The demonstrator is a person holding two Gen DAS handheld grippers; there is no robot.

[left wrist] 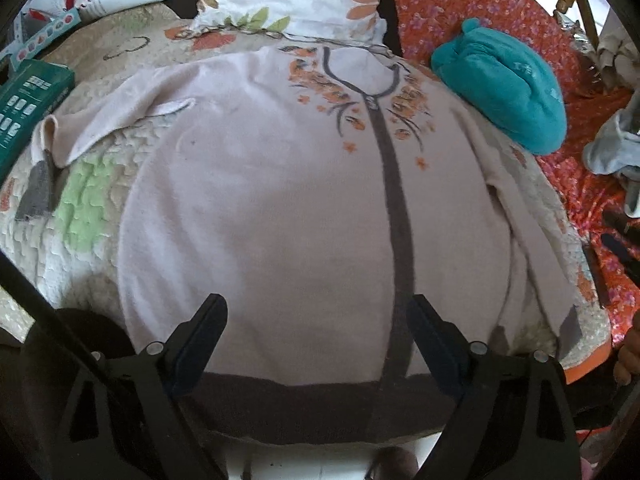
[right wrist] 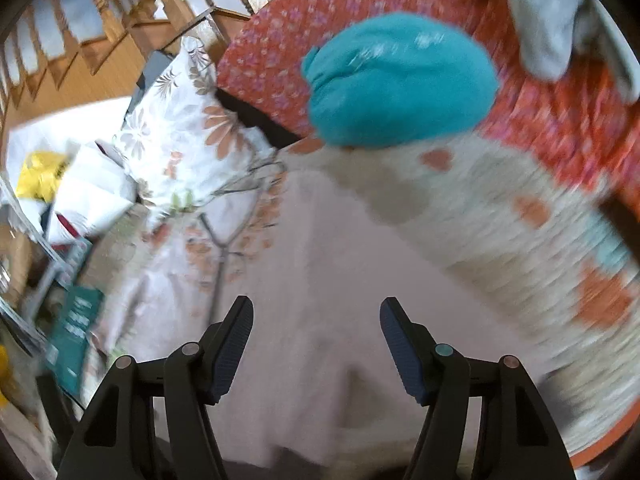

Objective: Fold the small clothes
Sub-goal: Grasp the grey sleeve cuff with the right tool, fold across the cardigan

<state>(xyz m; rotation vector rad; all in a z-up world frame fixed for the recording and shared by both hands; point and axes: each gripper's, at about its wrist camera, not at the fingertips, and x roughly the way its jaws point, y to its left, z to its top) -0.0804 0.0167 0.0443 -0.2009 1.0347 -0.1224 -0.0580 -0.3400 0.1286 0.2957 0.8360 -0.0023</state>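
The pale pink zip jacket (left wrist: 280,208) lies spread flat on the quilted bed cover (left wrist: 80,208), a teal folded garment (left wrist: 504,84) beside it. Left gripper (left wrist: 318,320) and right gripper (right wrist: 316,320) hover above, jaws wide, holding nothing.

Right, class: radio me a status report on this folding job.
Both grippers, left and right, open, empty. Pink jacket flat on quilt, unfolded. Teal bundle beside it.
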